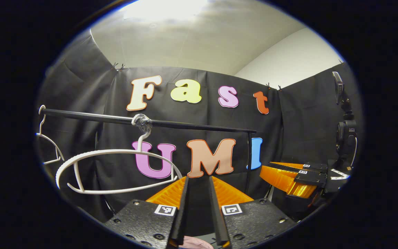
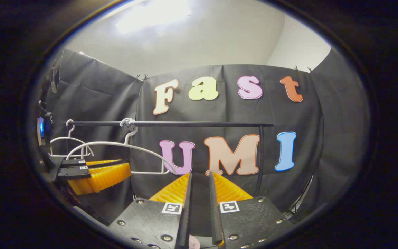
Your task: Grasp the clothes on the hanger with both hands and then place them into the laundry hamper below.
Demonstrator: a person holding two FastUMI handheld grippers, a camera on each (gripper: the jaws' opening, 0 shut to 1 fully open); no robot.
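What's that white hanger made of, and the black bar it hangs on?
The white hanger looks like plastic: thin, smooth, matte, with a ribbed top edge. Its hook seems wrapped in something crinkly and silvery, perhaps foil or tape. The black bar looks like a metal tube, straight, thin and slightly glossy, though painted plastic can't be ruled out.

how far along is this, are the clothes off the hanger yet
The white hanger on the black rail hangs bare, so the clothes look already off it. A bit of pink fabric shows low between the left gripper fingers, and another by the right gripper, so the garment may be in hand. Both sets of fingers stand narrowly apart. The hamper drop is unconfirmed.
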